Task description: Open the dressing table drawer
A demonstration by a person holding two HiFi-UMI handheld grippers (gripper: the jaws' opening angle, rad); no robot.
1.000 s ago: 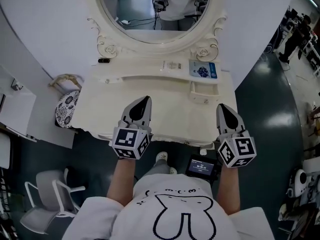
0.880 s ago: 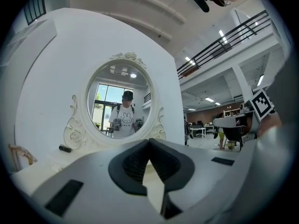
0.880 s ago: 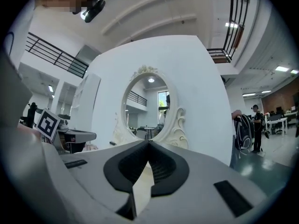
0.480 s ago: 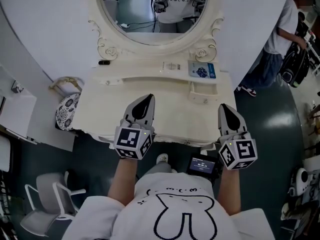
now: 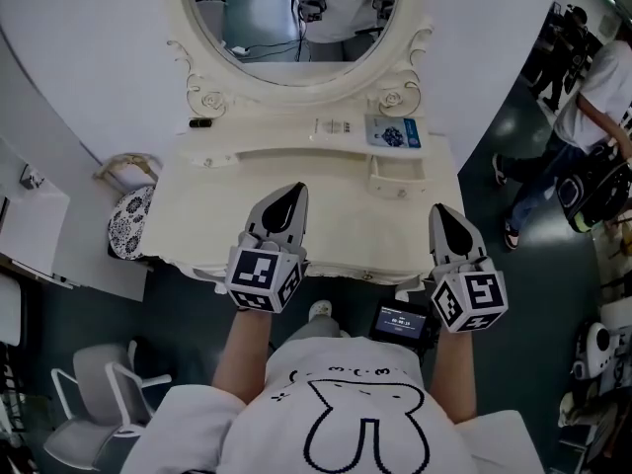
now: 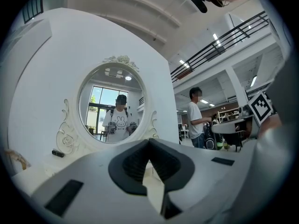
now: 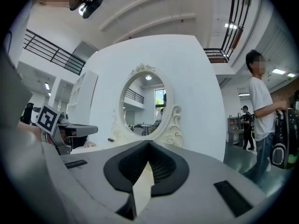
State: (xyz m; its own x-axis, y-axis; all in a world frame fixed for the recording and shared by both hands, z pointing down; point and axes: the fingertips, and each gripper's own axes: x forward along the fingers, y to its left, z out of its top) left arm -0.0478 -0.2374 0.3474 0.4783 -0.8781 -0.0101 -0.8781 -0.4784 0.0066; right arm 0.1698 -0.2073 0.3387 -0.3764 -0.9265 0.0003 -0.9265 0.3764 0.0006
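Head view: looking down on the left hand-held gripper (image 5: 293,194) and right hand-held gripper (image 5: 440,211) hanging over the front edge of the surface (image 5: 202,215), with the little knobbed drawer (image 5: 399,174) at back right, well ahead of the right one, untouched. Left gripper view: clenched tip to tip on nothing, aimed at the oval mirror (image 6: 114,111). Right gripper view: same deal, pinched closed, empty, mirror ahead.
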